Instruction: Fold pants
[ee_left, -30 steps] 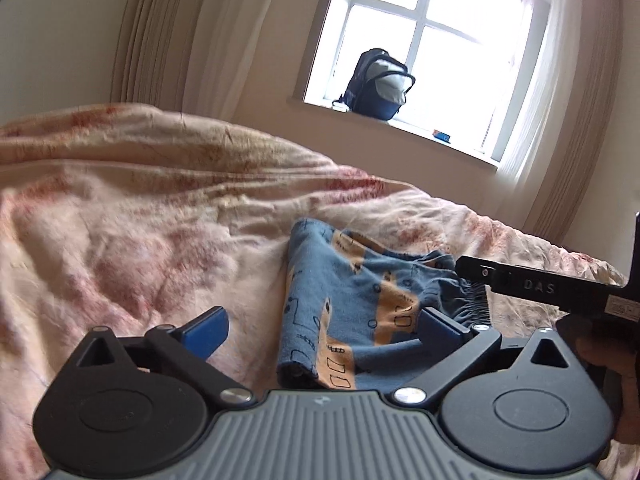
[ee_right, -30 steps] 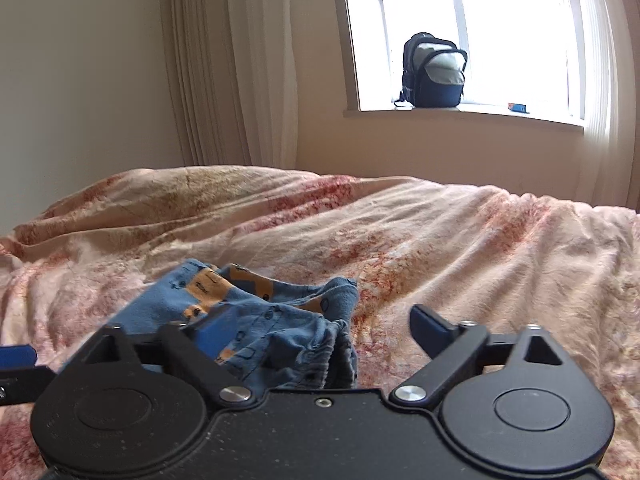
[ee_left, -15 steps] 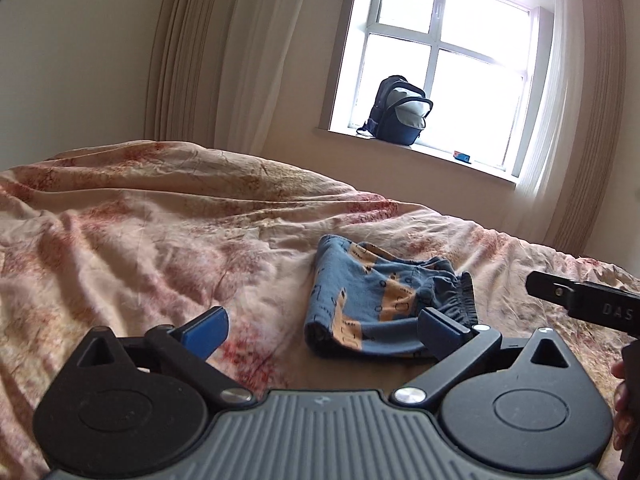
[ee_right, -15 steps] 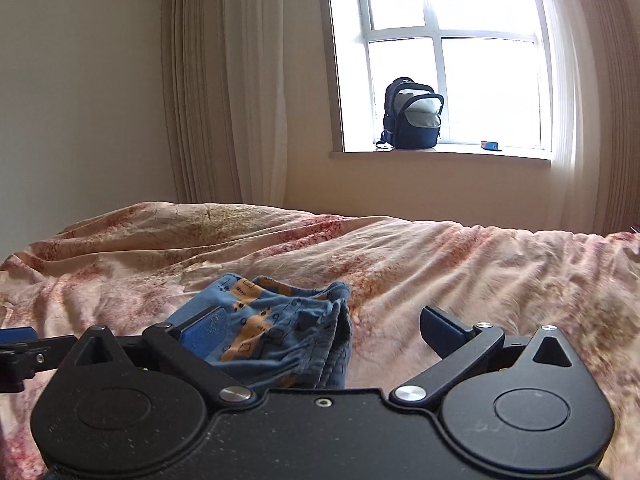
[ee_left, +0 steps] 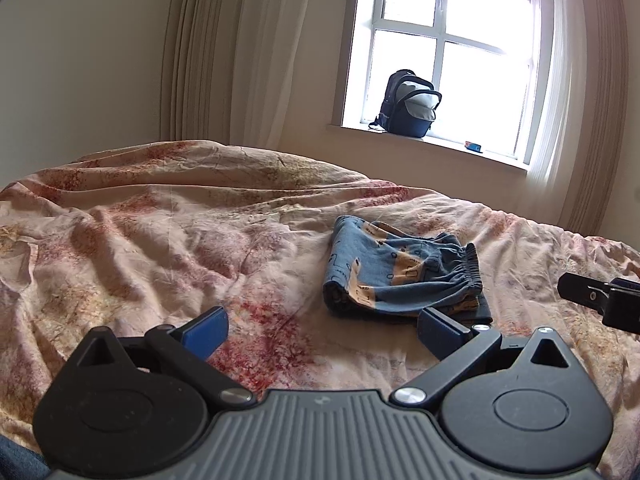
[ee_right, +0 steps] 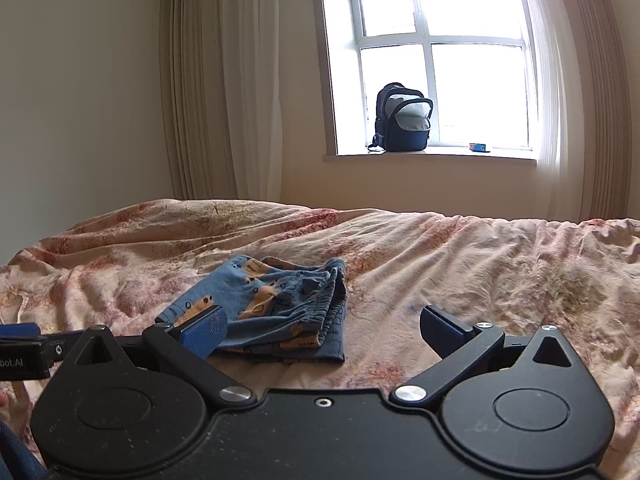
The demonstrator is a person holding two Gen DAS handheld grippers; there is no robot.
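Left gripper (ee_left: 322, 326) hangs released above the bed (ee_left: 160, 248), the folded pants (ee_left: 404, 276) lying past its right finger, untouched. From the right wrist, right gripper (ee_right: 324, 326) gapes empty; pants (ee_right: 276, 308) lie mid-bed behind its left finger.

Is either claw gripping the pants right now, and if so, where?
Nothing is held. The left claw and right claw are both open, and the folded pants lie free on the bedspread.
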